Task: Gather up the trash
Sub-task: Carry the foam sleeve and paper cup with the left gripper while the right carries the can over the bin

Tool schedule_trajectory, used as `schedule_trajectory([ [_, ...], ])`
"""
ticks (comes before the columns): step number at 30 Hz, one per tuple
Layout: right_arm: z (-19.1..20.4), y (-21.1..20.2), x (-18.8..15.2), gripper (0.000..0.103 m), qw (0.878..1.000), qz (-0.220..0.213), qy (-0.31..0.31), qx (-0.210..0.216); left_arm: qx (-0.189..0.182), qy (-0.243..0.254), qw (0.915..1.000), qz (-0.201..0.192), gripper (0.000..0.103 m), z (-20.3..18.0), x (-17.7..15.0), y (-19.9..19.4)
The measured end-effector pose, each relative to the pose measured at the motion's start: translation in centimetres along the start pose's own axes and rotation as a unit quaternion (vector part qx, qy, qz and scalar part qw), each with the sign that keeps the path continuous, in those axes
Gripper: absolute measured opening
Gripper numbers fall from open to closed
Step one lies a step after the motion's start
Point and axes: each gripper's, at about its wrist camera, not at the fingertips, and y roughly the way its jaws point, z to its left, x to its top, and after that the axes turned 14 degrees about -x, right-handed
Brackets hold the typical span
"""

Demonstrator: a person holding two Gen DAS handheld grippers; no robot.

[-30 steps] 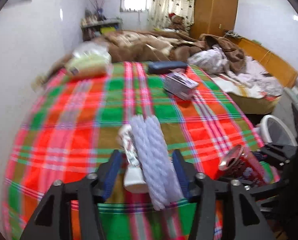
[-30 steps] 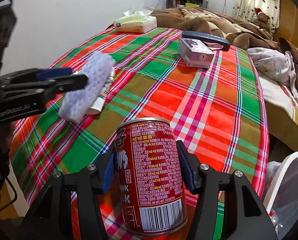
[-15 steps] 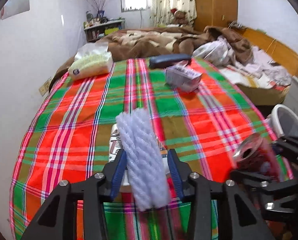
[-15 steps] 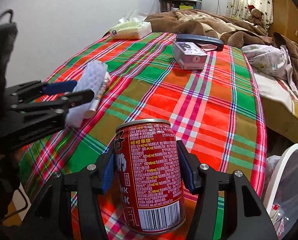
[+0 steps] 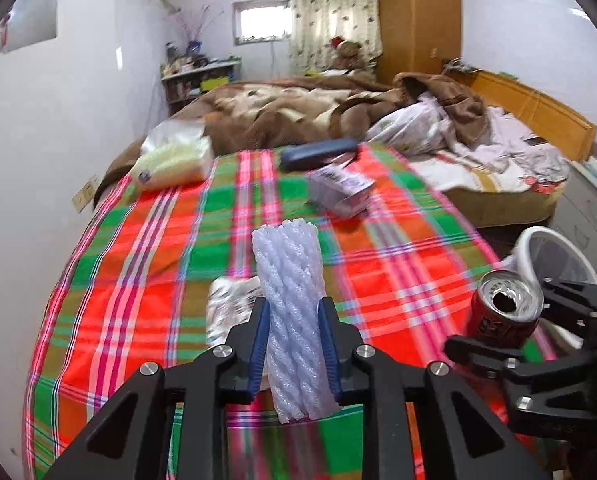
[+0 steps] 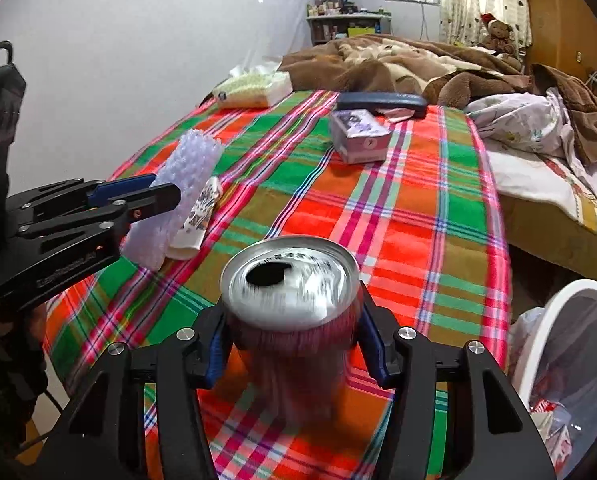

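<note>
Left claw [image 5: 292,344] pinching foam sleeve [image 5: 290,300], right-wrist view reveals trash bin [image 6: 570,360]

Red-green plaid tablecloth [image 5: 138,280], white foam net [image 5: 290,280], red can [image 6: 294,344].

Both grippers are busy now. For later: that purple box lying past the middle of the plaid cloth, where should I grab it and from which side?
Grip the purple box across its two long side faces, coming from above. It lies flat on the plaid cloth with clear cloth beside both faces; the dark case sits close behind its far end.
</note>
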Motion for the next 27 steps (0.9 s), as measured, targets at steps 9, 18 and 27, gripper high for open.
schedule_trajectory([
  [9, -3.1, -2.6, -0.3, 0.054, 0.998, -0.034, 0.042, -0.018, -0.045, 0.027, 0.9984, -0.023, 0.025, -5.0, 1.8, -0.8],
  [18, -7.6, -5.3, -1.5, 0.054, 0.993, -0.057, 0.093, -0.048, -0.092, 0.068, 0.9933, -0.016, 0.025, -10.8, 2.4, 0.6],
  [27, -13.4, -6.9, -3.3, 0.054, 0.982, -0.051, 0.138, -0.12, -0.146, 0.112, 0.983, -0.012, 0.025, -17.8, 3.1, 2.5],
])
